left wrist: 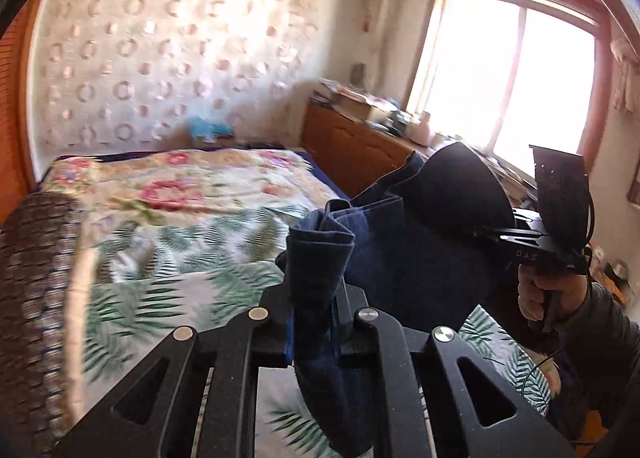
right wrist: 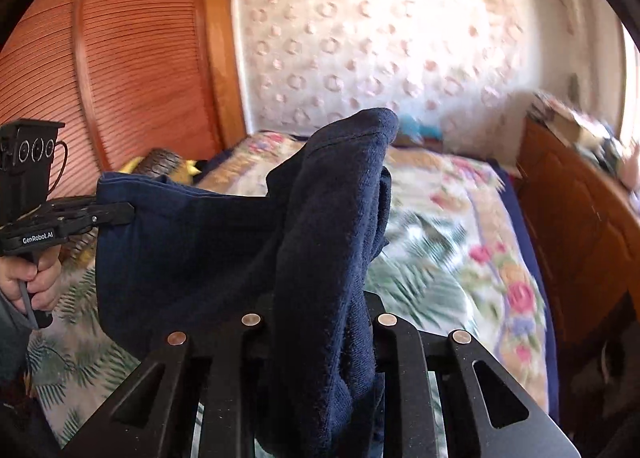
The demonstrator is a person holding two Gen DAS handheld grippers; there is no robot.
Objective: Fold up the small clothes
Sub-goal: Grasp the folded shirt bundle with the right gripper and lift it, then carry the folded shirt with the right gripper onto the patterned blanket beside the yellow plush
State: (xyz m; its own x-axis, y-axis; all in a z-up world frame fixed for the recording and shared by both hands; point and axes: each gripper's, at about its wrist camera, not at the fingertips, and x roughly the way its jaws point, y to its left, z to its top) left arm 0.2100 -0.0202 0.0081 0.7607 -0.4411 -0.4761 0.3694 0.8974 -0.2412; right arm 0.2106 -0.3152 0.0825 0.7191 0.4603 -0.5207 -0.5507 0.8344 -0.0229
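Note:
A dark navy blue garment (left wrist: 384,242) hangs in the air above the bed, stretched between my two grippers. My left gripper (left wrist: 314,298) is shut on one bunched edge of it. My right gripper (right wrist: 320,310) is shut on the other bunched edge (right wrist: 332,218). In the left wrist view the right gripper (left wrist: 480,232) shows at the right, held in a hand. In the right wrist view the left gripper (right wrist: 120,214) shows at the left, pinching the cloth's corner. The cloth sags between them.
A bed with a floral and leaf-print cover (left wrist: 192,226) lies below. A woven brown cushion (left wrist: 36,278) sits at its left. A wooden cabinet (left wrist: 360,146) with clutter stands by the window. A slatted wooden wardrobe (right wrist: 120,58) is at the left.

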